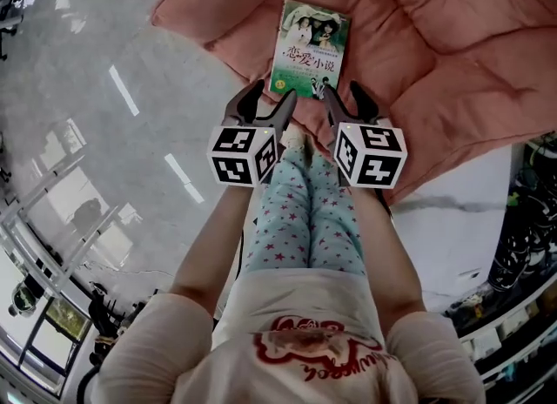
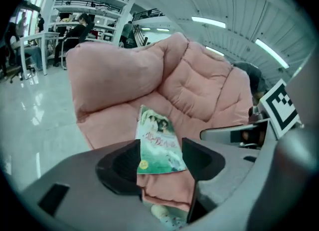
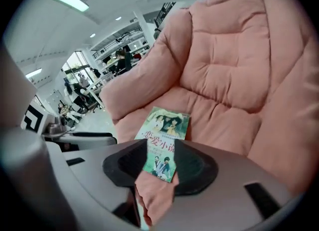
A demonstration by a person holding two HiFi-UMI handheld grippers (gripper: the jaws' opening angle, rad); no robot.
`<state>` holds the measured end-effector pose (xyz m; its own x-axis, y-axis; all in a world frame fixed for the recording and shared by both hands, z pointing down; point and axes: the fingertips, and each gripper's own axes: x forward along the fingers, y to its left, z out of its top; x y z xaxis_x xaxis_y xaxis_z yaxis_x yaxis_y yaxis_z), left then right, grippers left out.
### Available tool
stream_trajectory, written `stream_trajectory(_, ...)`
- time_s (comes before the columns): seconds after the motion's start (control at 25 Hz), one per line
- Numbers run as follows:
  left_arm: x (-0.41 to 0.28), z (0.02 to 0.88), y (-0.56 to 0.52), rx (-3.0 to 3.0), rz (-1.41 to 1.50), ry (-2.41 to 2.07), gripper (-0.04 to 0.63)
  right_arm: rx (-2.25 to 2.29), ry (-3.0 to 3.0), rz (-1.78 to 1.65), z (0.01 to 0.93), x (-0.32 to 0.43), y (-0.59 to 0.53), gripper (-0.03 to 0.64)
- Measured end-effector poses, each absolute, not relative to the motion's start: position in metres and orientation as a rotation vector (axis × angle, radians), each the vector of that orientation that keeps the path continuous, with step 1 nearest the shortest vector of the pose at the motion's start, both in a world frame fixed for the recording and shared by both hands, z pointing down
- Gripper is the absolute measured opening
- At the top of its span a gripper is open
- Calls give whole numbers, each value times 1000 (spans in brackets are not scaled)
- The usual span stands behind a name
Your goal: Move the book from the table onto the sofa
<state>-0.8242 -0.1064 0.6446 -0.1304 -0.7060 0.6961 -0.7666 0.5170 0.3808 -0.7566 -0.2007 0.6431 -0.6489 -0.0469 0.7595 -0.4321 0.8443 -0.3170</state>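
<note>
The book, with a green cover and printed photos, lies flat on the seat of the pink sofa. My left gripper and right gripper hover side by side just before the book's near edge, both open and holding nothing. In the left gripper view the book shows through the gap of the left gripper, apart from its jaws. In the right gripper view the book lies beyond the right gripper in the same way.
The sofa's padded back and arm rise behind the book. Glossy grey floor spreads to the left. A white marbled surface and cluttered shelves stand at the right. The person's star-print trousers are below the grippers.
</note>
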Motion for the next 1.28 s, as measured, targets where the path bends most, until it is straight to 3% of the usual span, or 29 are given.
stream_trajectory(0.08,-816,608,-119,1283,34,-1861,267,384,-2269,560,609,-752,-208,17)
stream_trajectory(0.32,-792,496,-140,1447,-40,-1910,236,296,-2488,534,485,-756,-199,8)
stream_trajectory(0.44,-787,438,-148,1490,-95,-2002,142,245,-2582,526,427,-756,-202,3)
stream_trajectory(0.52,-780,402,-150,1531,-90,-2071,10,174,-2642,477,394,-754,-199,2)
stream_trajectory(0.8,-729,344,-138,1585,-97,-2073,5,-54,-2766,397,310,-728,-168,0)
stream_trajectory(1.28,-681,271,-78,1734,-123,-2171,5,-86,-2859,211,251,-669,-108,0)
